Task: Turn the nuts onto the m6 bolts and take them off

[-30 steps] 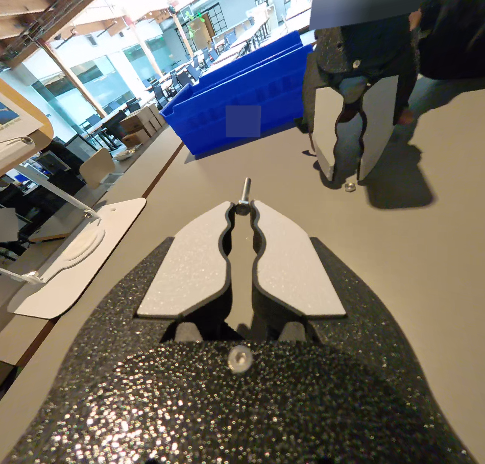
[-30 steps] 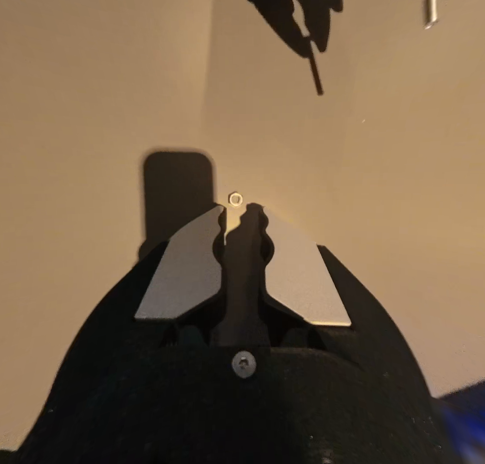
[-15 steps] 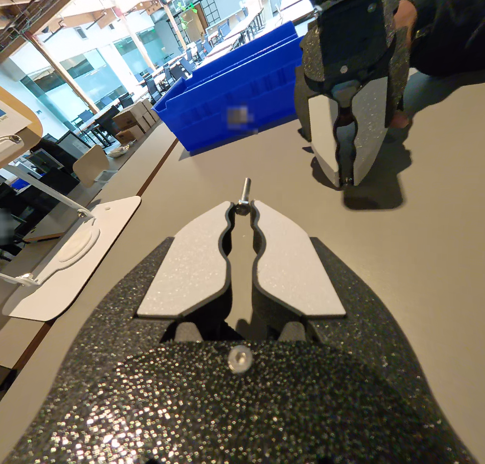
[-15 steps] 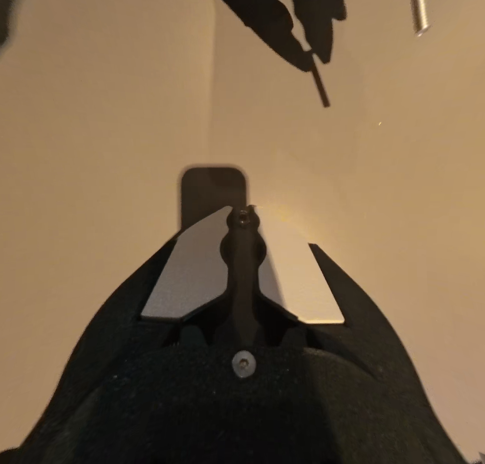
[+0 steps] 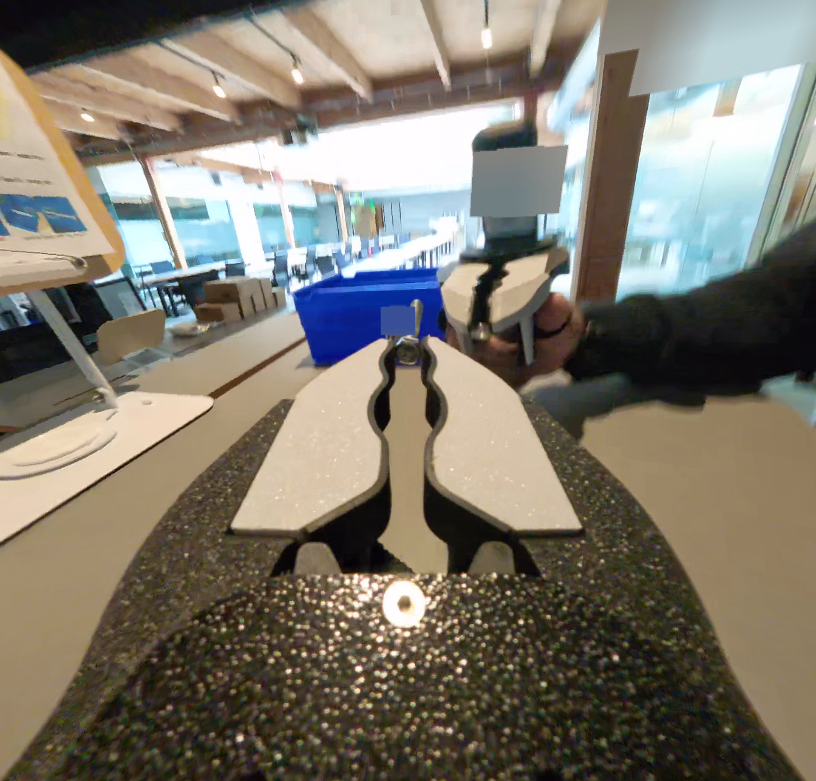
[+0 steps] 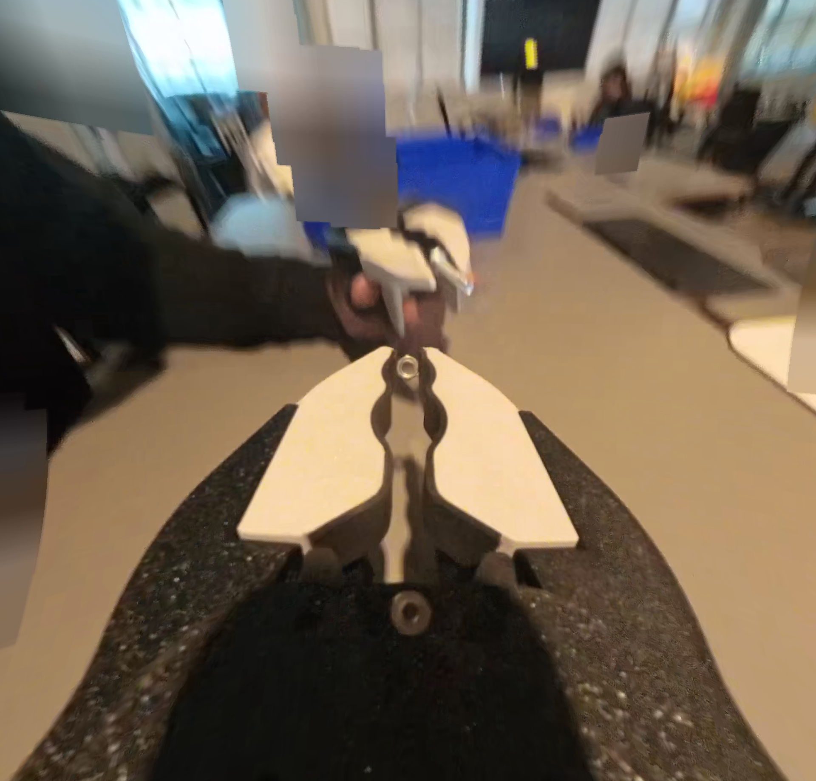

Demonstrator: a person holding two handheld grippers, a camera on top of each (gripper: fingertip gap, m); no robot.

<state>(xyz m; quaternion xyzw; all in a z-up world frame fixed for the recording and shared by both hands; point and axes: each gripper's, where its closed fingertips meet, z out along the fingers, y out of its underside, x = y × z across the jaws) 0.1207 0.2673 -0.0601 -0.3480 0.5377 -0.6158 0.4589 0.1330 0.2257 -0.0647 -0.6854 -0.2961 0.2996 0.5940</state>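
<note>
The left tongs (image 5: 407,348) have a black, grainy, glittering plastic body and matt pale-grey finger plates. Between them sits a bright steel bolt (image 5: 413,323). The right tongs (image 6: 408,355) pinch a shiny metal nut (image 6: 406,367). The worktop (image 5: 689,486) is smooth, matt grey-beige. Behind stands a glossy blue plastic bin (image 5: 349,318), under bare wooden ceiling beams (image 5: 335,59).

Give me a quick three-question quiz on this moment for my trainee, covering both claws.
1. True or false: the left claw is shut on the bolt.
2. What does the right claw hold? A) a washer B) a nut C) nothing
3. Fill in: behind the left claw stands a ____ bin.

Key:
1. True; it grips the bolt by its head, shank pointing up and away.
2. B; the nut sits between its tips, with its hole towards the camera.
3. Blue.
</note>
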